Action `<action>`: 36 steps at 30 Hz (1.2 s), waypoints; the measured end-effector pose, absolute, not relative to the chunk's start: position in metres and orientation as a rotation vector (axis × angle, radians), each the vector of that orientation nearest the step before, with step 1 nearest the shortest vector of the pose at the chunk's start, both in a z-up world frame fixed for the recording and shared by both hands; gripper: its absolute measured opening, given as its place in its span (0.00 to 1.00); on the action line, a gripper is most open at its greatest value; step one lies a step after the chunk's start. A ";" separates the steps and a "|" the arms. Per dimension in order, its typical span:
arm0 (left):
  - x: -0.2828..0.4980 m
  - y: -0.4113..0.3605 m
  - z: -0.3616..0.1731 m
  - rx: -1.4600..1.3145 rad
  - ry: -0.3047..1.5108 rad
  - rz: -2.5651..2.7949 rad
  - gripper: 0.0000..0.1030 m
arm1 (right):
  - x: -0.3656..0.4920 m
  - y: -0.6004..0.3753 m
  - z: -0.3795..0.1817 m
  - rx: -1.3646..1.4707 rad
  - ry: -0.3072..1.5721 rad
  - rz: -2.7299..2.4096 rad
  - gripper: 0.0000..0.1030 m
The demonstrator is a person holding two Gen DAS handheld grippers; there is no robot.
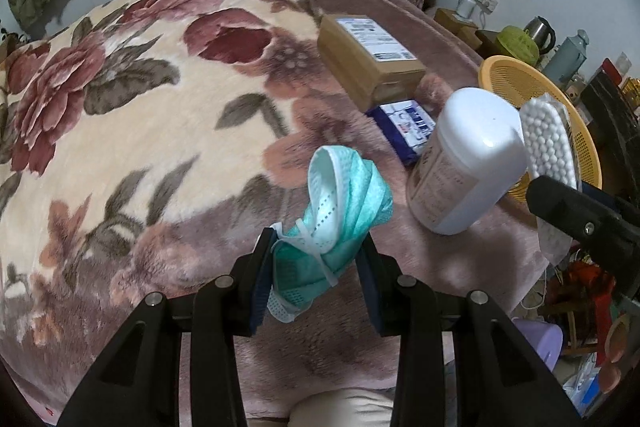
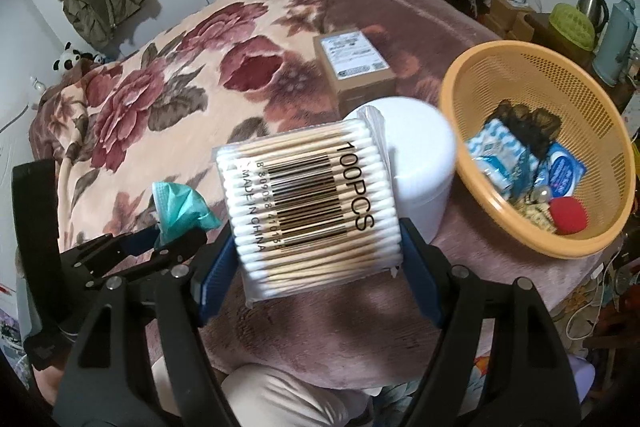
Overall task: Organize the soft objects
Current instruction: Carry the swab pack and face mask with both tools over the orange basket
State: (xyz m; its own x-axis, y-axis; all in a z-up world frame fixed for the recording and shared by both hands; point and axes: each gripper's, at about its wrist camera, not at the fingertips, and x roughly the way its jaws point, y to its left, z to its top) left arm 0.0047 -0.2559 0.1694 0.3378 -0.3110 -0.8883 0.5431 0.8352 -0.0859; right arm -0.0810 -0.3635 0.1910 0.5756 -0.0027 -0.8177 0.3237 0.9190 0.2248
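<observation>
1. Partly done, I judge: the orange basket [image 2: 520,235] at right is already holding several small soft items.
2. The left hand-held gripper [image 1: 316,259] is clamping a green face mask [image 1: 344,195] at centre; the right hand-held gripper [image 2: 320,251] is gripping a cotton swab pack [image 2: 308,203].
3. Still lying out: a blue tissue packet [image 1: 404,127] (beside the white jar [image 1: 460,163]).
4. Everything is sitting on a floral-blanketed bed [image 1: 140,99]; clothes are piling up at upper right.

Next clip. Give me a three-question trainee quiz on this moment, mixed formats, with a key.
1. True or false: the left hand-held gripper is shut on the green face mask.
2. What does the right hand-held gripper hold? A) cotton swab pack B) white jar C) cardboard box
3. Fill in: the red ball lies inside the orange ______.

Key: 1 true; 2 A; 3 basket.
</observation>
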 end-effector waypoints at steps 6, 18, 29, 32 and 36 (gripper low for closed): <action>0.002 -0.278 0.176 0.254 1.081 -0.590 0.39 | -0.086 -0.381 0.198 0.377 0.927 -0.219 0.74; -0.006 -0.318 0.187 0.281 1.062 -0.642 0.39 | -0.099 -0.417 0.205 0.399 0.903 -0.265 0.74; -0.013 -0.354 0.195 0.309 1.045 -0.686 0.39 | -0.111 -0.449 0.207 0.430 0.886 -0.307 0.74; -0.013 -0.365 0.198 0.311 1.040 -0.701 0.39 | -0.114 -0.457 0.208 0.436 0.880 -0.321 0.74; -0.016 -0.380 0.202 0.316 1.033 -0.724 0.39 | -0.119 -0.470 0.209 0.448 0.872 -0.340 0.74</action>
